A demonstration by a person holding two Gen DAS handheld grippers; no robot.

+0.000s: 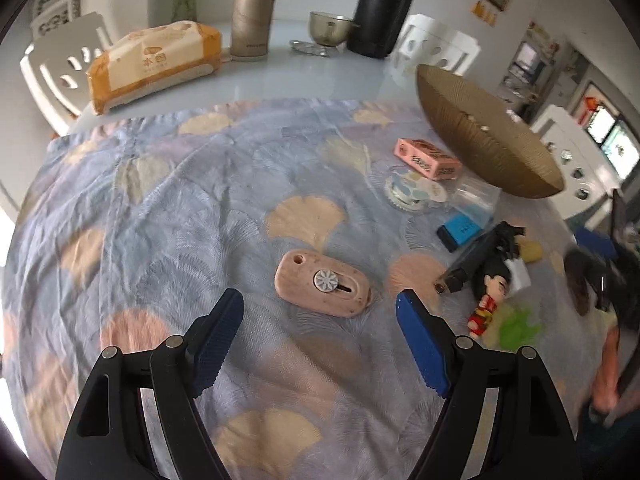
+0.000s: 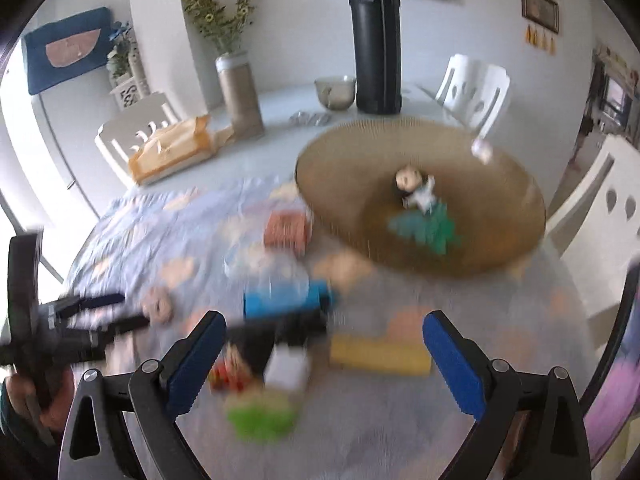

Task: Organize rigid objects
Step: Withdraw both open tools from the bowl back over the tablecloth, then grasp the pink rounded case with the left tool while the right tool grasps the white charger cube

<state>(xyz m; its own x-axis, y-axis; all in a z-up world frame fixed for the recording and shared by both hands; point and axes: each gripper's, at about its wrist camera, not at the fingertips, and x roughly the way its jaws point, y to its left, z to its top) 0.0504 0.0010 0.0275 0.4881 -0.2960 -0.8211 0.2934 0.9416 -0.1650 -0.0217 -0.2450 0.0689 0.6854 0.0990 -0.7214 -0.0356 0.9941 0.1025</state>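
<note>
My left gripper [image 1: 320, 304] is open and empty, just short of a pink oblong cutter with a flower knob [image 1: 323, 283] lying on the patterned cloth. To its right lie a small doll on a green base [image 1: 494, 300], a dark pen-like tool [image 1: 470, 258], a blue block [image 1: 460, 232], a round tape dispenser [image 1: 414, 190] and a pink box [image 1: 428, 158]. My right gripper [image 2: 324, 330] is open and empty above the blurred doll [image 2: 256, 384], a yellow block [image 2: 380, 356] and the blue block [image 2: 288, 300]. A woven basket [image 2: 500, 216] holds a figurine on a green base [image 2: 424, 208].
A tissue pack [image 1: 154, 64], a gold flask [image 1: 254, 8], a black flask [image 1: 384, 4] and a metal bowl [image 1: 330, 28] stand on the bare table behind the cloth. White chairs [image 2: 472, 84] ring the table. My left gripper shows at the left edge of the right wrist view [image 2: 80, 324].
</note>
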